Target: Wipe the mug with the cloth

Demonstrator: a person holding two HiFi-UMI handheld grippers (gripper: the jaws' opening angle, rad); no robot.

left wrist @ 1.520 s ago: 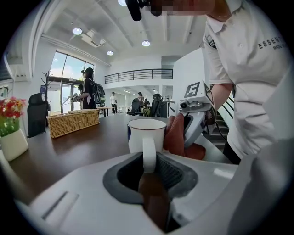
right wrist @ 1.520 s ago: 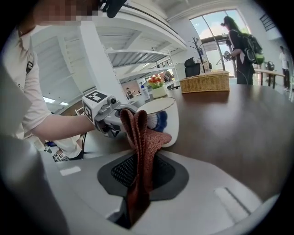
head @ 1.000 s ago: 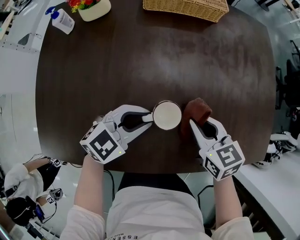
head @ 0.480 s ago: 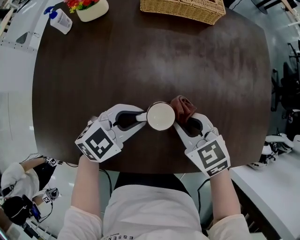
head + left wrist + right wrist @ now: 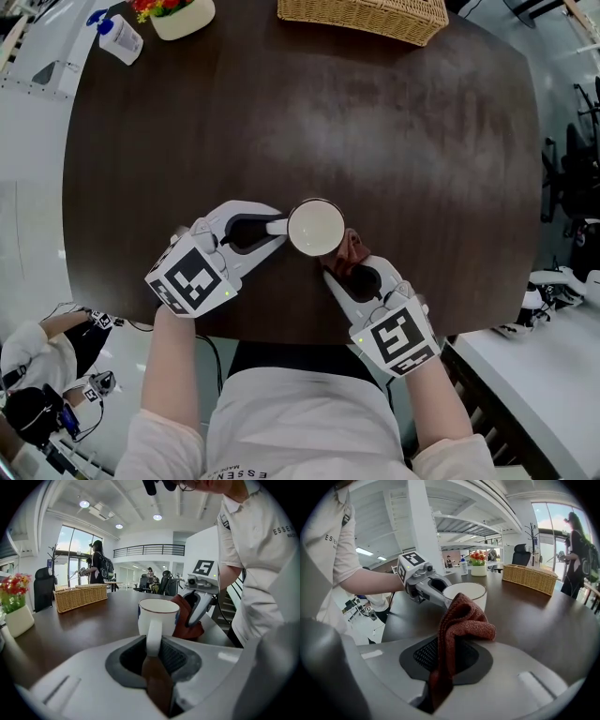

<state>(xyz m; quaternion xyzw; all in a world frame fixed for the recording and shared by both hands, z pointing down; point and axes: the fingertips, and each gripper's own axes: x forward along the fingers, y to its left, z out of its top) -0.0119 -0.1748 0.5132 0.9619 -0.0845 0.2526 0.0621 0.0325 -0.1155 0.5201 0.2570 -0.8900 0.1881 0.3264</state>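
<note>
A white mug (image 5: 316, 228) stands upright on the dark table near its front edge. My left gripper (image 5: 277, 226) is shut on the mug's handle (image 5: 153, 634), reaching in from the left. My right gripper (image 5: 344, 269) is shut on a rust-red cloth (image 5: 354, 251) and comes from the lower right. In the right gripper view the bunched cloth (image 5: 461, 620) sits just in front of the mug (image 5: 465, 595). In the left gripper view the cloth (image 5: 187, 620) lies against the mug's right side (image 5: 159, 617).
A wicker basket (image 5: 364, 17) stands at the table's far edge. A white pot with flowers (image 5: 181, 14) and a small bottle (image 5: 122, 37) sit at the far left corner. The table's front edge (image 5: 281, 333) lies just below both grippers.
My right gripper has swung the cloth from the mug's right side around to its lower right, nearer the front edge. The mug and left gripper have shifted slightly left.
</note>
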